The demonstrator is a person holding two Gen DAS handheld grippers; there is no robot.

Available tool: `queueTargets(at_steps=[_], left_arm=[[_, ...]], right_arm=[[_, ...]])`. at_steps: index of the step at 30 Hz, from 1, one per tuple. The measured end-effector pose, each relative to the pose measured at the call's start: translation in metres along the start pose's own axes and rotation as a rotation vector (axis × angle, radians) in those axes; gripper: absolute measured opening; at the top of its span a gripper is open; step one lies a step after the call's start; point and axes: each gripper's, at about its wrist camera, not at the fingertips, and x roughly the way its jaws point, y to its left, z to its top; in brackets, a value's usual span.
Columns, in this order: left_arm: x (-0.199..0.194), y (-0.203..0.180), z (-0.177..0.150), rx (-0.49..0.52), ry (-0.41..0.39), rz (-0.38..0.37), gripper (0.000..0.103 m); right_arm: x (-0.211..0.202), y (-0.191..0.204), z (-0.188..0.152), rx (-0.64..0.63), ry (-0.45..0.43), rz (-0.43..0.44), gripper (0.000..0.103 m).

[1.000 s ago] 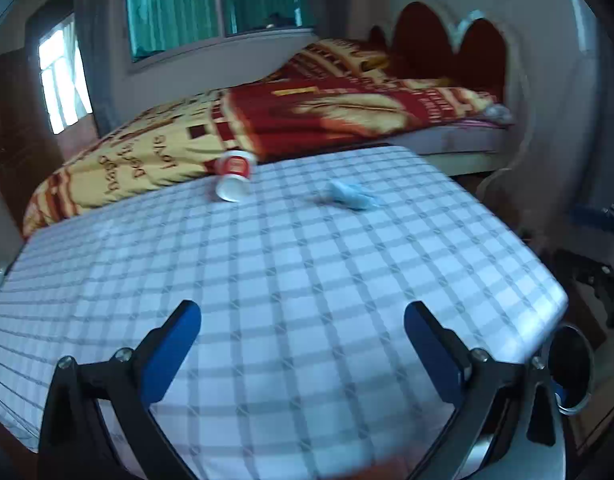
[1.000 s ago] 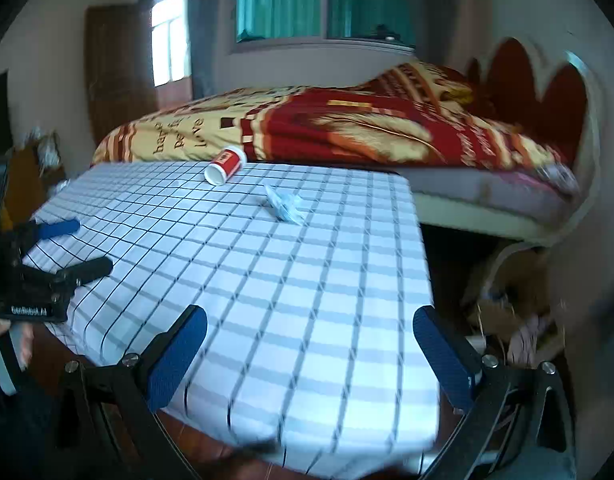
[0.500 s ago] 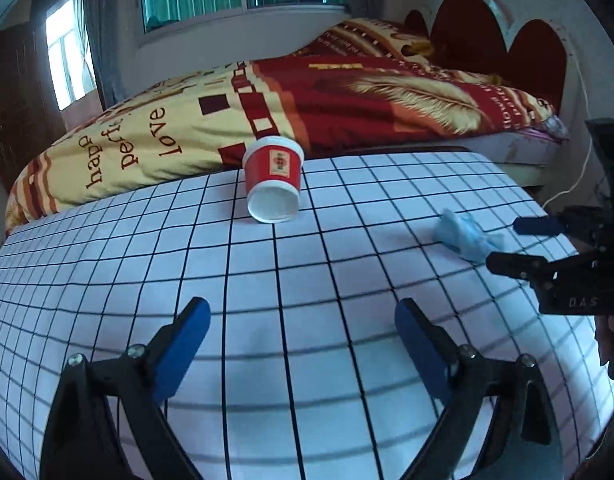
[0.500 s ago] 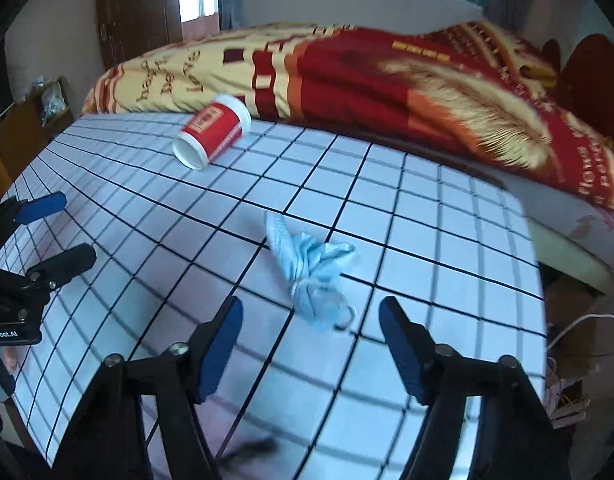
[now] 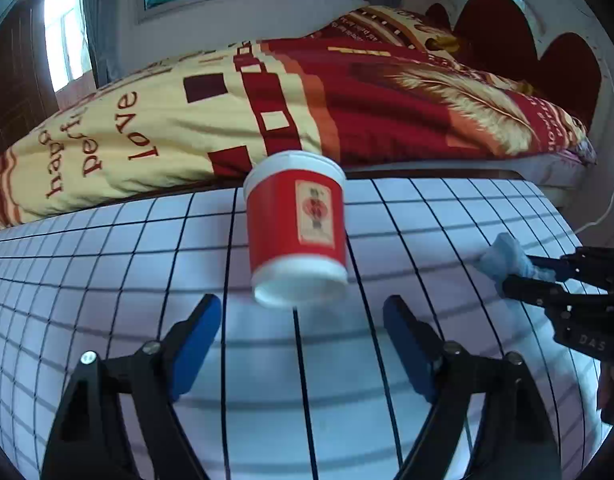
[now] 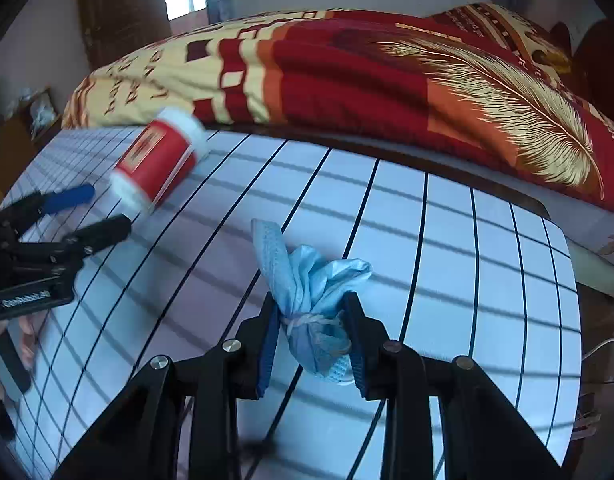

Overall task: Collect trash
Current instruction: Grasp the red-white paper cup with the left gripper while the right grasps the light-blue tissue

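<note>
A red paper cup (image 5: 297, 228) with white rims lies on its side on the checked tablecloth (image 5: 107, 256), its open mouth toward me. My left gripper (image 5: 297, 320) is open, its blue pads just short of the cup. The cup also shows in the right wrist view (image 6: 159, 164), with the left gripper (image 6: 89, 208) beside it. A crumpled blue face mask (image 6: 307, 292) lies on the cloth. My right gripper (image 6: 309, 316) is closed around it, pads touching both sides. In the left wrist view the mask (image 5: 505, 258) sits in the right gripper (image 5: 523, 270).
A bed with a red and yellow blanket (image 5: 267, 96) runs along the table's far edge. The table's right edge (image 6: 571, 280) drops to the floor, where a white cable (image 6: 599, 344) lies. Windows and a wooden door stand behind.
Both grippers moved forward over the table. The left came up close to the cup. The right narrowed from wide open and closed on the blue mask.
</note>
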Motion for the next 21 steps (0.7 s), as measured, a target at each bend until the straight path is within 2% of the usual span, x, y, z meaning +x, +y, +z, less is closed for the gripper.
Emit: queueTargets(at_steps=[6,7,9,10,17,21], left_arm=[[0.024,-0.004,0.019,0.01,0.017,0.012,0.08],[0.029,-0.005,0.021,0.02,0.029,0.021,0.076],[0.034,-0.005,0.021,0.027,0.038,0.02,0.059],[0.03,-0.006,0.019,0.031,0.027,0.024,0.057],[-0.033,-0.027,-0.02,0.098,-0.026,-0.029,0.057],[-0.069,-0.046,-0.043,0.12,-0.048,-0.053,0.057]], right_arm=[[0.007,-0.008,0.012,0.044,-0.016,0.021,0.034],[0.009,-0.009,0.012,0.044,-0.014,0.022,0.033],[0.01,-0.009,0.011,0.05,-0.013,0.028,0.032],[0.007,-0.009,0.009,0.055,-0.021,0.03,0.031],[-0.037,-0.008,-0.016,0.053,-0.087,0.023,0.03],[-0.08,-0.011,-0.042,0.087,-0.133,0.019,0.03]])
